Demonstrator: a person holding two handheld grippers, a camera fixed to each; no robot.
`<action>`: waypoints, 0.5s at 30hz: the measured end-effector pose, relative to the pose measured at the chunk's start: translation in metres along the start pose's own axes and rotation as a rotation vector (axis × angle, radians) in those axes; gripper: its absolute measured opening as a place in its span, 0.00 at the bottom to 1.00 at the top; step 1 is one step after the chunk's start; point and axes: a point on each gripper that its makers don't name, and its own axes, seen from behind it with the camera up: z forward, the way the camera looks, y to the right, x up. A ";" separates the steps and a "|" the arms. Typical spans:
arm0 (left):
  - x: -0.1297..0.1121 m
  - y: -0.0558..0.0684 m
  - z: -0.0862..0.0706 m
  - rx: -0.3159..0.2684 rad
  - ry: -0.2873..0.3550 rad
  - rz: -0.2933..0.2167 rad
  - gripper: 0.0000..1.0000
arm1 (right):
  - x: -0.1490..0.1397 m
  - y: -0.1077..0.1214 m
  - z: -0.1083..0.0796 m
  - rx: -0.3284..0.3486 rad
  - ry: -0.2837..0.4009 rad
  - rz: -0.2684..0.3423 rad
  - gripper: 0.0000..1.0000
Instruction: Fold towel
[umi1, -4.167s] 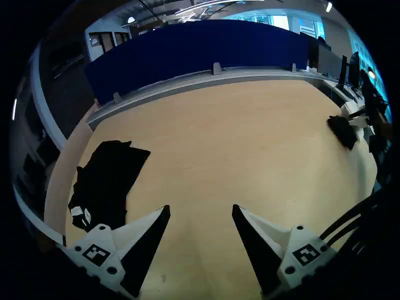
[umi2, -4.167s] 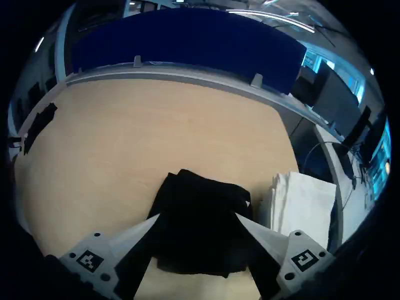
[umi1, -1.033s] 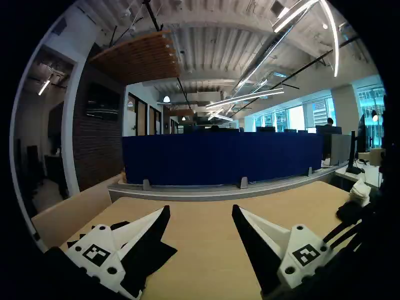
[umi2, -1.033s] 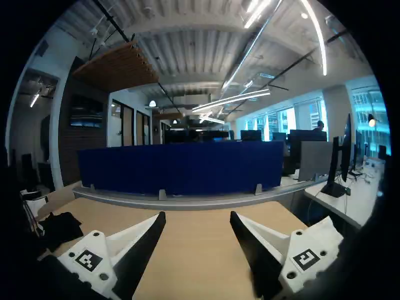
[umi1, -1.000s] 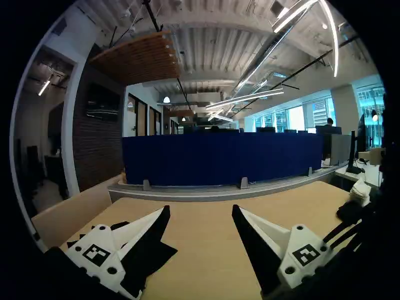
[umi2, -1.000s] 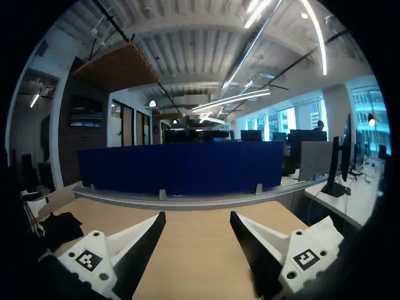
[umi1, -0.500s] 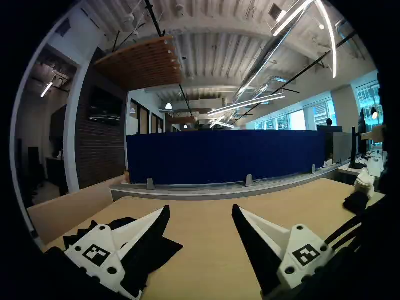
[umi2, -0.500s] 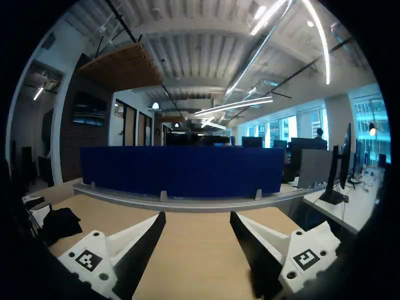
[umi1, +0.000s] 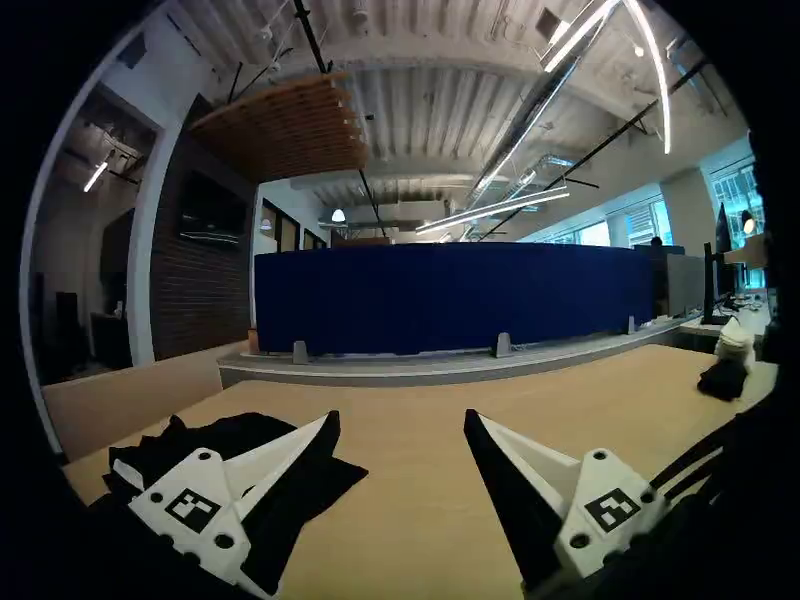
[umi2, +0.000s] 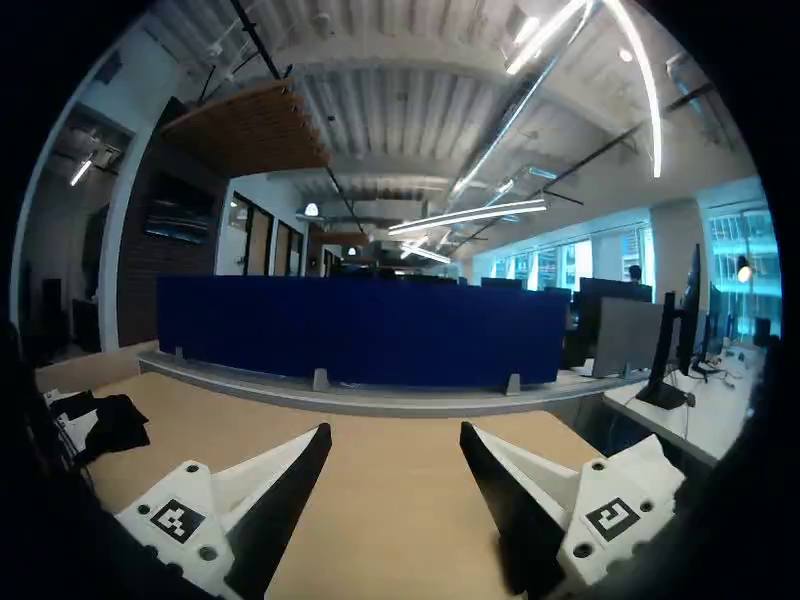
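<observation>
A crumpled black towel (umi1: 225, 448) lies on the wooden table (umi1: 420, 500) at the lower left of the left gripper view, partly behind that gripper's left finger. My left gripper (umi1: 400, 418) is open and empty, held level just above the table. At the far right edge sits a folded black cloth (umi1: 722, 378) beside a white stack (umi1: 737, 338). In the right gripper view, my right gripper (umi2: 394, 430) is open and empty over bare table (umi2: 390, 520). A black cloth (umi2: 112, 420) lies far off at the left edge.
A blue partition (umi1: 450, 298) on a grey rail (umi1: 420, 365) closes the table's far side; the same partition (umi2: 350, 330) also appears ahead of the right gripper. A neighbouring desk with a monitor (umi2: 664, 350) stands at the right.
Both grippers swung up from looking down at the table to a level view. Over the last second the left view has shifted, so more of the black towel shows.
</observation>
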 end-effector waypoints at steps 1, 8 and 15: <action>-0.003 -0.001 0.000 0.003 0.000 -0.001 0.92 | -0.001 -0.001 0.000 0.000 0.002 -0.001 1.00; -0.015 -0.005 0.000 0.006 0.006 -0.018 0.92 | -0.009 -0.003 0.001 -0.002 0.008 -0.005 1.00; -0.021 -0.003 -0.001 -0.001 -0.003 -0.012 0.92 | -0.017 -0.001 -0.001 -0.008 0.005 -0.001 1.00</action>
